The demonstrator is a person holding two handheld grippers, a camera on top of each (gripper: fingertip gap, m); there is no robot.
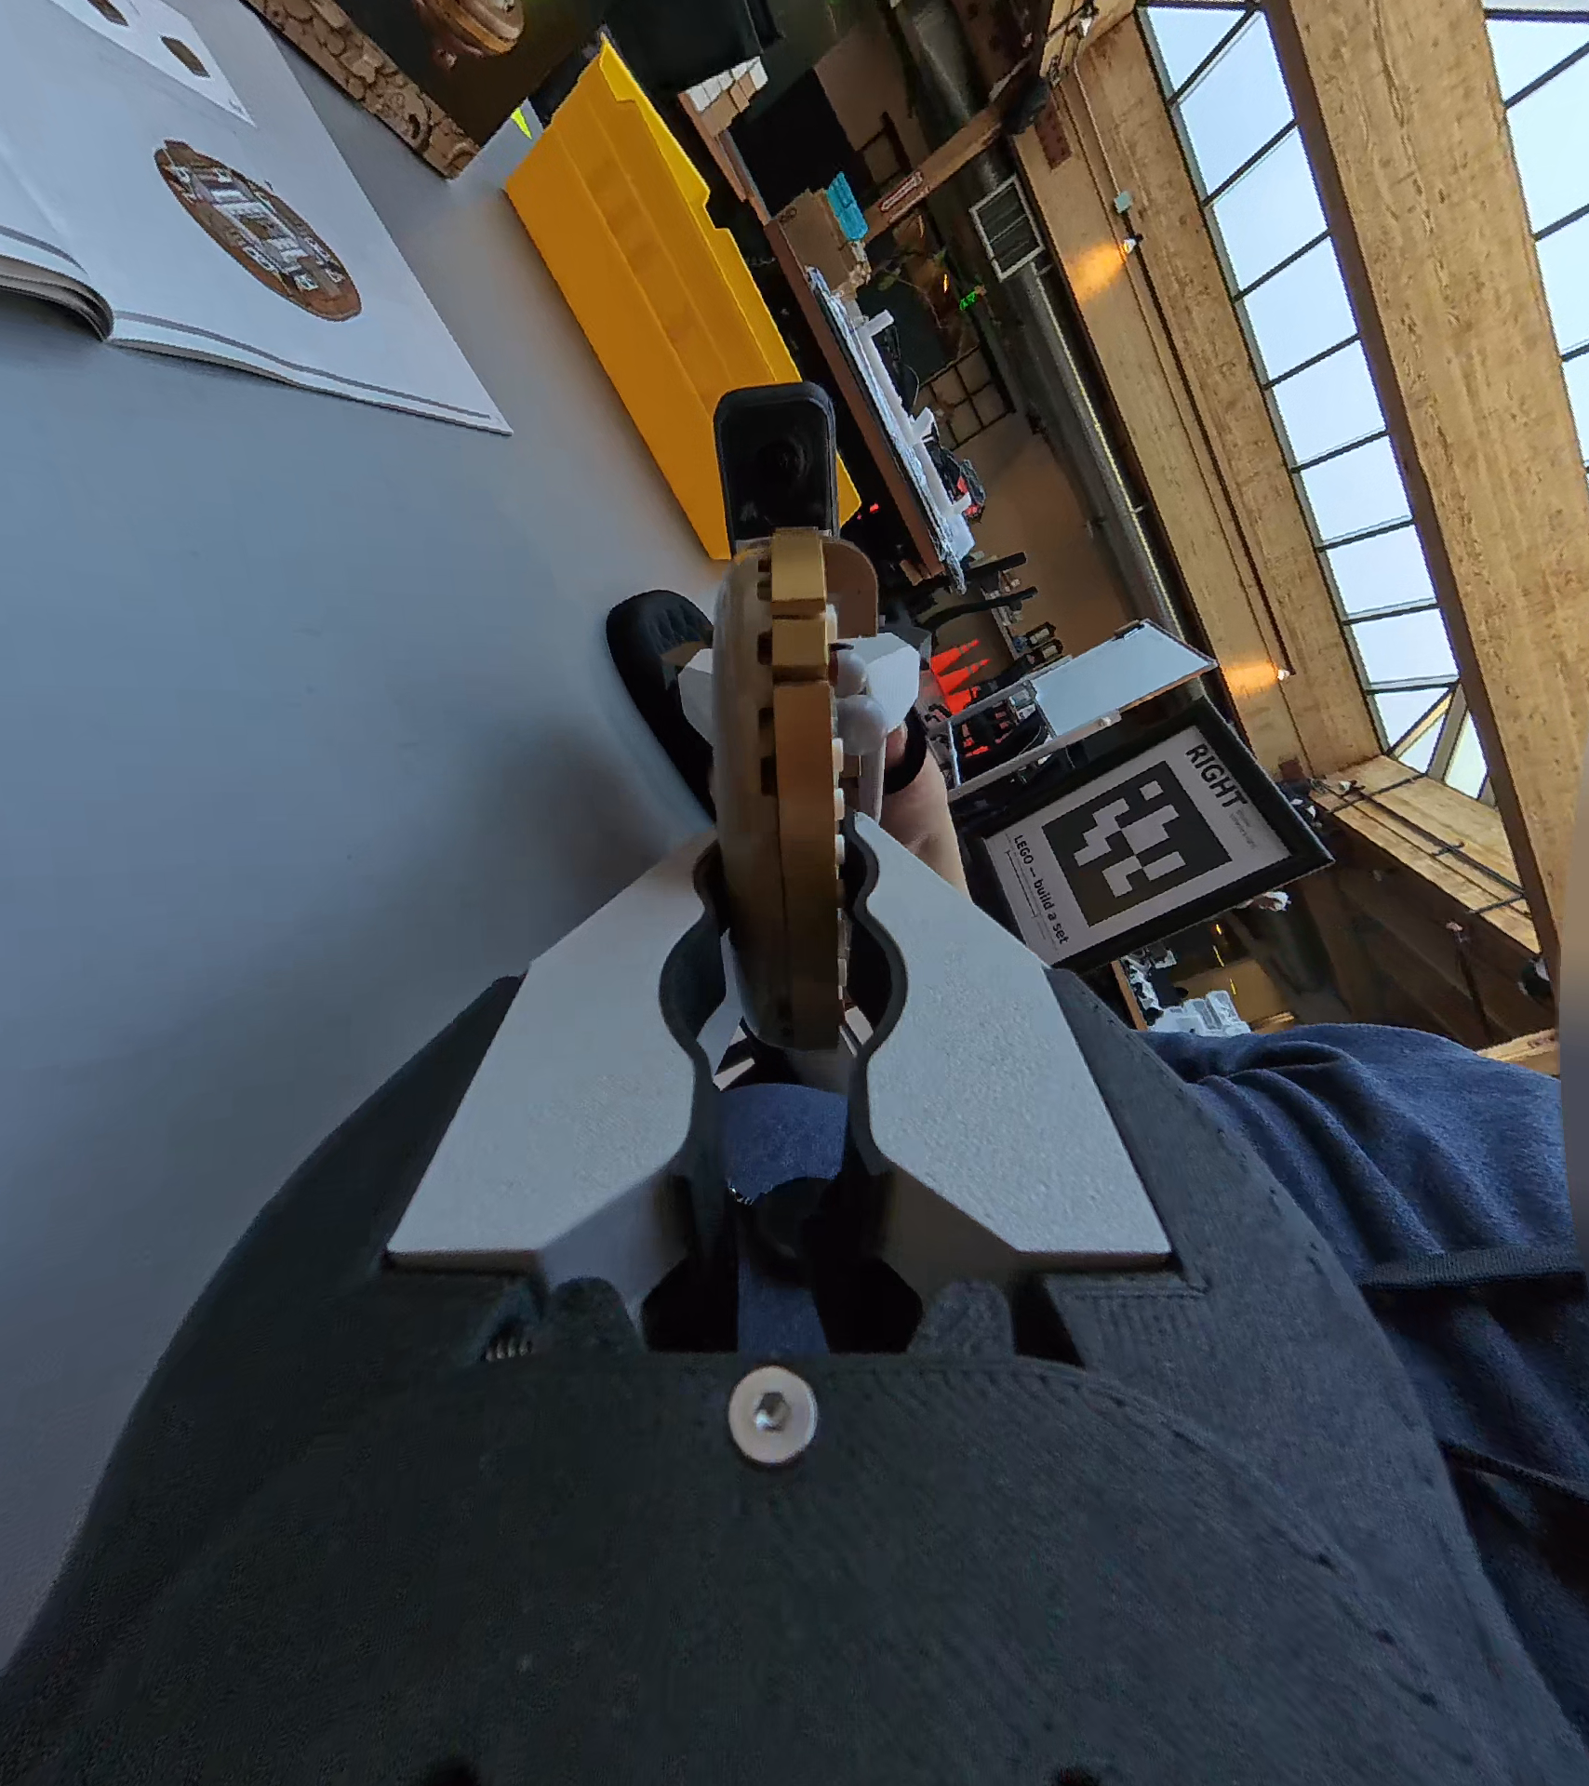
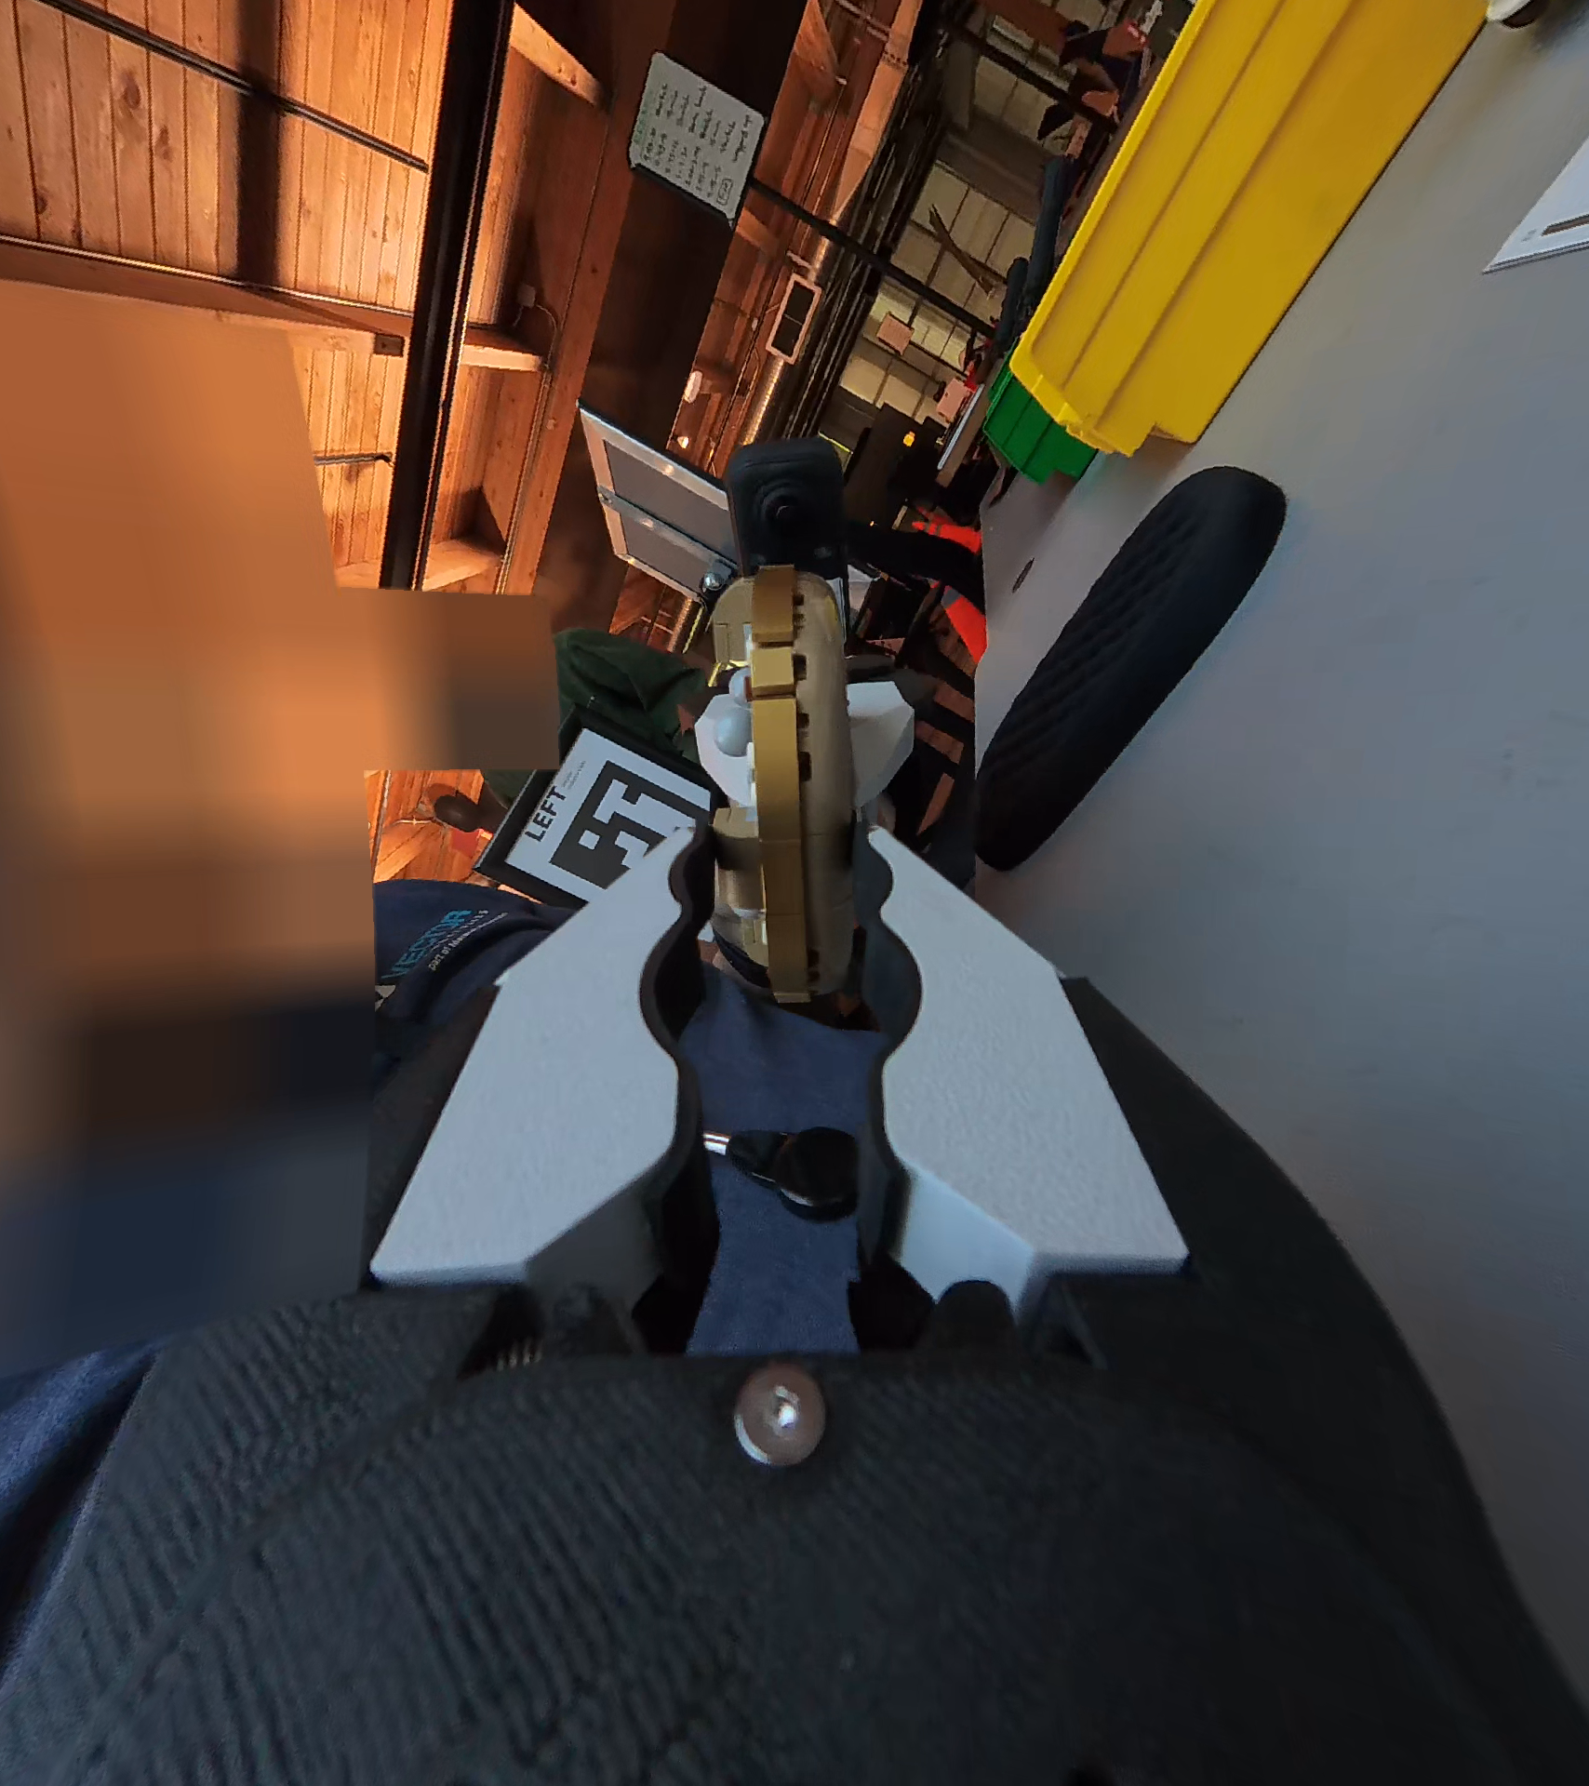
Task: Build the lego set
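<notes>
- In the left wrist view the left gripper has its grey fingers pinching the near edge of a round gold-and-tan lego disc, held on edge at frame centre.
- In the right wrist view the right gripper has its fingers clamped on the opposite edge of the same lego disc.
- Each view shows the other gripper's white tips and black camera beyond the disc.
- A black dome-shaped object sits on the grey table at right.
- A yellow bin and an open instruction booklet lie in the upper left of the left view.
</notes>
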